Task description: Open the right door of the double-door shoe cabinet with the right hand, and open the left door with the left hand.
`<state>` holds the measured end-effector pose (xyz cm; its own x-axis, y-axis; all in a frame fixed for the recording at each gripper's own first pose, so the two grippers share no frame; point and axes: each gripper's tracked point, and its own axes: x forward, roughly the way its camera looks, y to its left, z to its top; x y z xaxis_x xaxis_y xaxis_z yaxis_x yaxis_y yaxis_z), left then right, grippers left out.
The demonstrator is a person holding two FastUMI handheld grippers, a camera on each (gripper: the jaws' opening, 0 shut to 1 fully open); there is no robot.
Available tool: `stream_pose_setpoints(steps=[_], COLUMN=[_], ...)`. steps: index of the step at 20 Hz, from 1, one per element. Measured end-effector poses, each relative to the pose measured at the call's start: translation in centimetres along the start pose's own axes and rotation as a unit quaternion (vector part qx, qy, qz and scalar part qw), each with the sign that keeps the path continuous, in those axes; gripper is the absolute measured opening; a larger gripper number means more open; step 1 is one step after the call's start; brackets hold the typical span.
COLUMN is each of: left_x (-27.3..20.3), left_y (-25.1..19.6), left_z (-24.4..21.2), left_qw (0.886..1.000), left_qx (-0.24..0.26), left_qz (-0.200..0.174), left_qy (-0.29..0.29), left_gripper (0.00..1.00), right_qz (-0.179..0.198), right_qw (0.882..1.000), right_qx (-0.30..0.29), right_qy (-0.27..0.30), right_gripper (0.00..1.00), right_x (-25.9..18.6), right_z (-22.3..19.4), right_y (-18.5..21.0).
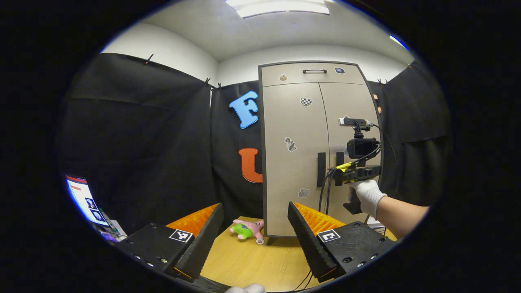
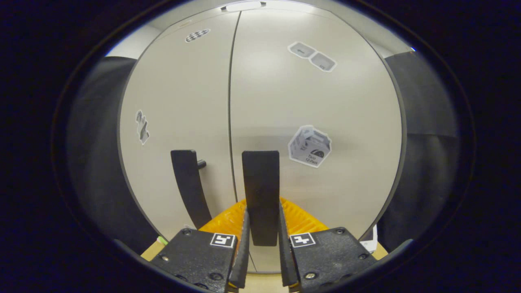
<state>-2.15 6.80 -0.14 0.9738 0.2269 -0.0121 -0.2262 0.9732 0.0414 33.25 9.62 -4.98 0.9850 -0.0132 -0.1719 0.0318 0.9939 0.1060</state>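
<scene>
Shoe cabinet [image 1: 309, 146] on bench [image 1: 260, 260], doors closed. My right gripper [image 2: 262, 228] fingers pinch right door handle [image 2: 261, 191]. Left gripper [image 1: 255, 232] fingers spread, well short. Risk: handle slipping out on crooked pull.

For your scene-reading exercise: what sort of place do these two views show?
Probably a staged recording booth, not a home: black cloth walls hang around a shoe cabinet standing on a wooden table, and a gloved hand holds camera-fitted tongs at its doors.

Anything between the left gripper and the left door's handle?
Nothing blocks it. In the left gripper view, the open left gripper faces bare tabletop and air up to the left handle. A plush toy lies low beside the cabinet, off that line.
</scene>
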Motion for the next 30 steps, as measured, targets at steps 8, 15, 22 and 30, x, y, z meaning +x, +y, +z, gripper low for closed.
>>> stream_pose_setpoints(steps=[8, 15, 22, 30], left_x=[-1.4, -2.7, -3.8, -4.7], left_y=[0.9, 0.7, -1.1, -2.4], left_z=[0.2, 0.2, 0.6, 0.5], left_qw=[1.000, 0.999, 0.996, 0.993], left_qx=[-0.005, -0.017, -0.024, -0.027], left_qz=[-0.012, -0.042, -0.086, -0.118], left_qy=[-0.005, -0.006, -0.015, -0.012], left_gripper=[0.95, 0.95, 0.95, 0.95], right_qz=[0.018, 0.018, 0.019, 0.000], right_qw=[1.000, 1.000, 1.000, 1.000], right_qx=[-0.010, -0.015, -0.018, -0.016], right_qy=[0.008, 0.006, 0.007, 0.003], right_gripper=[0.23, 0.22, 0.19, 0.16], right_x=[-1.0, -2.5, -3.8, -4.9], right_z=[-0.2, -0.4, -0.4, -0.4], right_y=[-0.4, -1.6, -2.9, -4.3])
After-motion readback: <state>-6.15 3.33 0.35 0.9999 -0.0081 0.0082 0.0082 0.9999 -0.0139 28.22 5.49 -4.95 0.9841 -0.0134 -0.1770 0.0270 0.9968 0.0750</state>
